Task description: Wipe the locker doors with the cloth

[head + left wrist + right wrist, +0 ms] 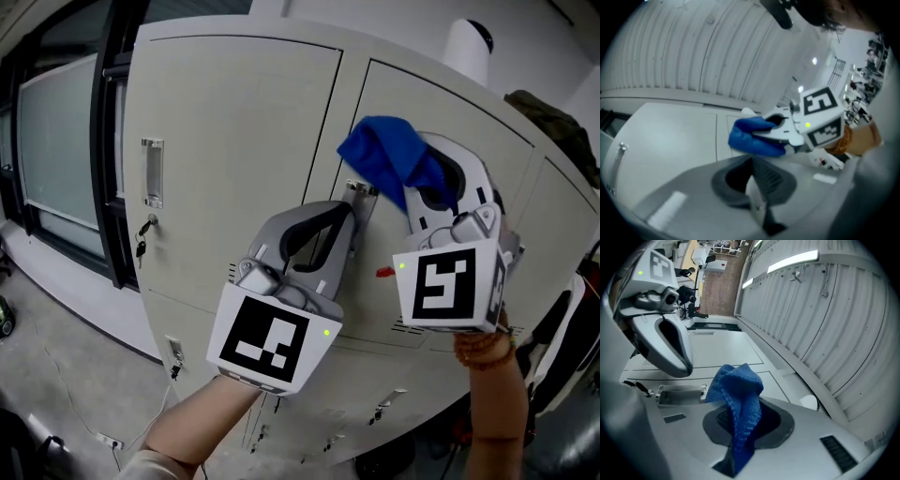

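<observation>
Closest to us are the left tongs (345,214), with their black and white cube down low. Their two tips are shut tight on nothing. They point at the middle door, just beside its metal handle (362,191).

Biggest of all are the pale grey locker doors (234,122), which fill most of what we see. I cannot tell if any part has been wiped.

Next in size are the right tongs (419,183). They are squeezed shut on the blue cloth (389,161). It sticks out of the tips in a soft lump, up in front of the middle door and just above the handle. I cannot tell if the cloth is touching the door.

Smallest are the keys (142,247), hanging from the lock on the left door.

What could go wrong? I think the cloth could slip out. Only one bit of it is pinched and the rest hangs loose, so a hard rub could pull it free. The loose part could also catch on the handle, which is very near. If the lump gets pushed too flat, the hard tips could scrape the door. Both tongs are close together, so they could bump as the cloth moves. A wide swing over to the left door could knock the keys.
</observation>
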{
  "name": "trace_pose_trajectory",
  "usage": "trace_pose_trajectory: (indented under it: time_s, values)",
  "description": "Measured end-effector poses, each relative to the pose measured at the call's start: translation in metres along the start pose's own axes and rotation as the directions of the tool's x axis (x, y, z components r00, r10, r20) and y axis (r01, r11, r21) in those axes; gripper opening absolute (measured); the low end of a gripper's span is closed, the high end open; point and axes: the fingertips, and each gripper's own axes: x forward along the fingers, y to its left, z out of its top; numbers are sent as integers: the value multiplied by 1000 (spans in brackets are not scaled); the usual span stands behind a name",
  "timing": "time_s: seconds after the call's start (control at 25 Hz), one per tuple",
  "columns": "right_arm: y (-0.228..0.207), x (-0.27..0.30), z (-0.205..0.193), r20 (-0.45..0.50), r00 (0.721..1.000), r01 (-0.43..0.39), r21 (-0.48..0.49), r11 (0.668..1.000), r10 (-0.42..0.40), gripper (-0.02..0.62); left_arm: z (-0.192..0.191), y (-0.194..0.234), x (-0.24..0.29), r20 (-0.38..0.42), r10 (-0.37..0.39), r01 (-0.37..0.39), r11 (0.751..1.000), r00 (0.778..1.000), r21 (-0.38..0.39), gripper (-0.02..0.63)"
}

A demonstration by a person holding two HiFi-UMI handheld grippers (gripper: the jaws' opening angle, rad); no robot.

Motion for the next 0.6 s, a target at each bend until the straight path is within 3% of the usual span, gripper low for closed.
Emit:
trace_pose_trajectory:
  time_s: [0.6]
  values:
    - [131, -69, -42, -58, 992, -111, 92, 990, 117, 48, -48, -10, -25, -82, 4, -11, 996, 997, -83, -2]
